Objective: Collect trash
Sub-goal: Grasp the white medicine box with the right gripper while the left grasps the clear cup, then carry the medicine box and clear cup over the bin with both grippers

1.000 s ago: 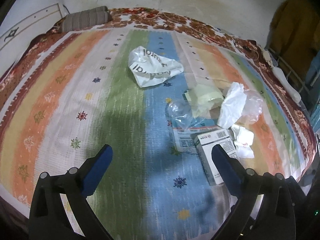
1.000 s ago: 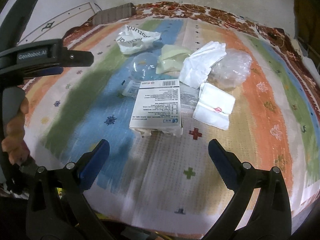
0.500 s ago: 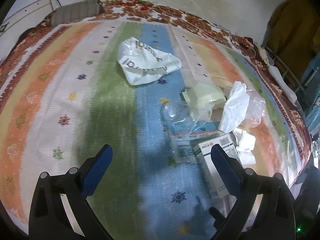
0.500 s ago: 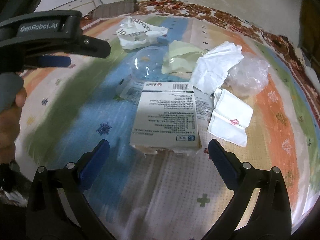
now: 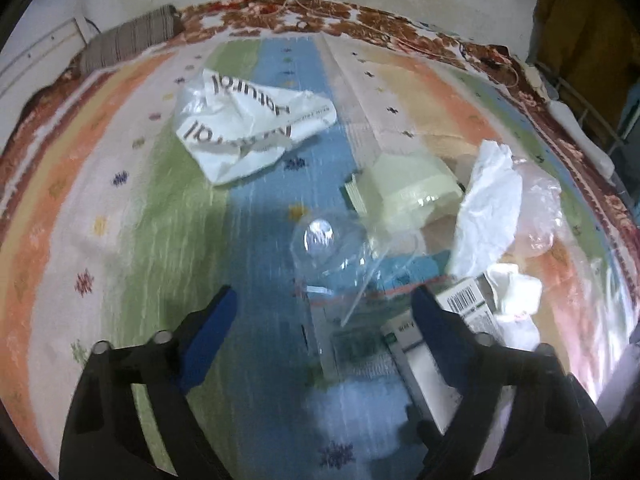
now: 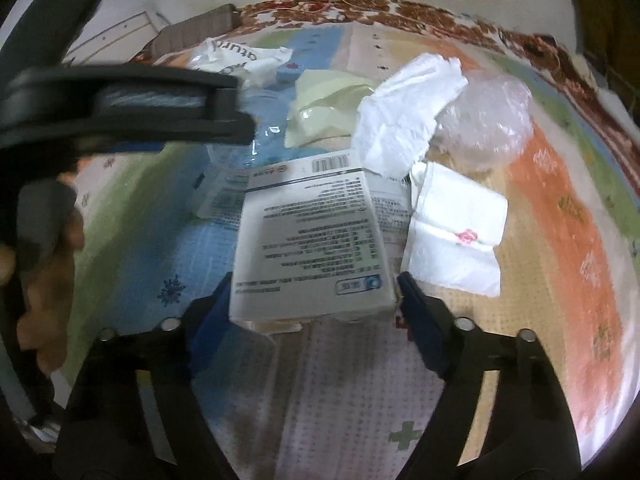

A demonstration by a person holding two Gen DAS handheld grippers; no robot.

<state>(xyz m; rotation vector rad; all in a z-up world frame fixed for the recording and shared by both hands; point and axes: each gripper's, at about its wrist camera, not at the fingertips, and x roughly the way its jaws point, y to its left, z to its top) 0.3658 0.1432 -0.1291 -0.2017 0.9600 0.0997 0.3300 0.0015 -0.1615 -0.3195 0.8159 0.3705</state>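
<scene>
Trash lies in a heap on a striped bedspread [image 5: 120, 208]. My right gripper [image 6: 314, 292] is closing around the near end of a white printed box [image 6: 312, 236], and its blue pads touch both sides. My left gripper [image 5: 324, 312] is closing too, and its pads stand apart over a flat clear wrapper [image 5: 352, 344] without pressing it. Just ahead sits a clear plastic dome [image 5: 326, 244]. Further off are a crumpled white printed bag [image 5: 248, 132], a pale yellow packet [image 5: 404, 192], a crumpled tissue [image 5: 488, 208], a clear bag [image 5: 540, 216] and a folded napkin [image 6: 456, 236].
A striped cushion [image 5: 128, 40] lies at the bed's far left, against the wall. A brown-yellow garment [image 5: 580, 40] hangs at the right. In the right wrist view a hand [image 6: 48, 264] holds the left tool at the left edge. The bed's edge runs close below both grippers.
Both grippers came forward and down toward the heap. Both pairs of jaws narrowed. The right pads, wide apart before, now sit at the white box's sides.
</scene>
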